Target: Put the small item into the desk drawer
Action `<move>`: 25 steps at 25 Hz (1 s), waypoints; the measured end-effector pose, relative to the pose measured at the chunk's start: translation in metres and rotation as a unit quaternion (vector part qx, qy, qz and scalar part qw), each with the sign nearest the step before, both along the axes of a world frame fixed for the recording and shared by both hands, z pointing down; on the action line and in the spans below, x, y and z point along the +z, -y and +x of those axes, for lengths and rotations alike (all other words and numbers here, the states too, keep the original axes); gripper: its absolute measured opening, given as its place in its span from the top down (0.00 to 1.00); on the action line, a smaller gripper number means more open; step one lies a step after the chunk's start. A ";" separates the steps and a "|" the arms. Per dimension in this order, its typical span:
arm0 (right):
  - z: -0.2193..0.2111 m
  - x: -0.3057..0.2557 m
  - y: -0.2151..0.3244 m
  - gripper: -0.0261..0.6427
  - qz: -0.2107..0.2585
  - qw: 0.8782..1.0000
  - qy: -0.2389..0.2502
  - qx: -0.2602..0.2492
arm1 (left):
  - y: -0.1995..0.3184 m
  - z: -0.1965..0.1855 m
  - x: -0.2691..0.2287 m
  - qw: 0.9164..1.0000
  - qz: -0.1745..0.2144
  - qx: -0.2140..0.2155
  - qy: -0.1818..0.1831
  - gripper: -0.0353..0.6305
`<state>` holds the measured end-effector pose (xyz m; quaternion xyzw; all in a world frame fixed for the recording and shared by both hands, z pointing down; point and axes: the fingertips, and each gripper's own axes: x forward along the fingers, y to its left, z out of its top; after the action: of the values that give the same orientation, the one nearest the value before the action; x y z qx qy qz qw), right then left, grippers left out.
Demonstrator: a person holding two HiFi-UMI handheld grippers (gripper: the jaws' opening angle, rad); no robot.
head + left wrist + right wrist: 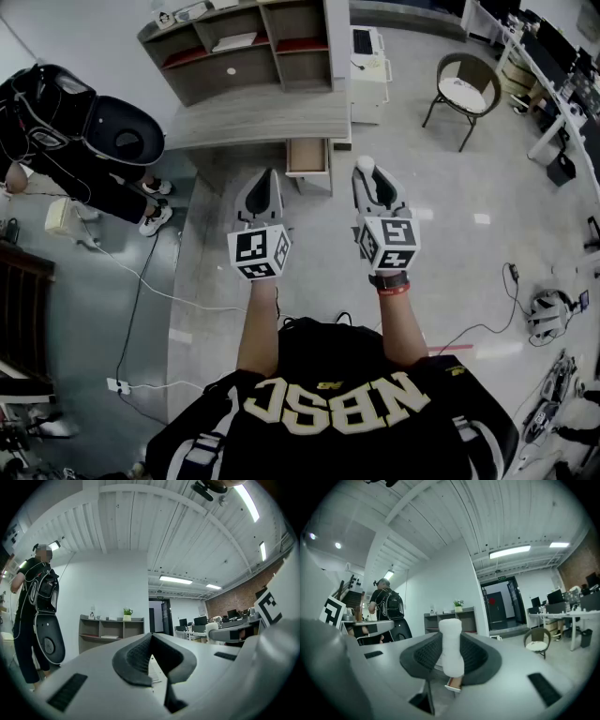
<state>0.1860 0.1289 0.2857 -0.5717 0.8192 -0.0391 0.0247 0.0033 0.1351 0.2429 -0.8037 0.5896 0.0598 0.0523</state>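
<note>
Right gripper [452,665] clasps the white small item [451,641], its long axis standing upright.

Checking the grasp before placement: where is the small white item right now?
The small white item stands upright, clamped in the right gripper, just right of the open desk drawer in the head view.

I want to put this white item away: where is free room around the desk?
The desk top below the shelves lies bare, and the open drawer under its front edge looks empty. The shelves are crowded with small things.
</note>
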 end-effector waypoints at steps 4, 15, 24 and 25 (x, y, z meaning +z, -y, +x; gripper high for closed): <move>0.003 -0.004 0.002 0.78 0.005 1.000 0.001 -0.023 | 0.001 0.011 0.006 1.000 -0.014 -0.015 -0.007 0.93; -0.027 0.019 0.033 0.78 -0.018 0.999 0.031 -0.021 | 0.031 -0.011 0.026 0.999 -0.037 -0.011 -0.004 0.93; -0.076 0.003 0.126 0.78 -0.003 0.999 0.042 -0.010 | 0.133 -0.042 0.023 0.999 -0.028 0.022 -0.012 0.93; -0.083 0.001 0.138 0.78 0.000 0.999 0.038 -0.007 | 0.146 -0.049 0.020 0.999 -0.023 0.022 -0.012 0.93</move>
<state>0.1031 -0.0090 0.2865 -0.5638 0.8218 -0.0606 0.0551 -0.0458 -0.0111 0.2628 -0.8165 0.5740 0.0573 0.0253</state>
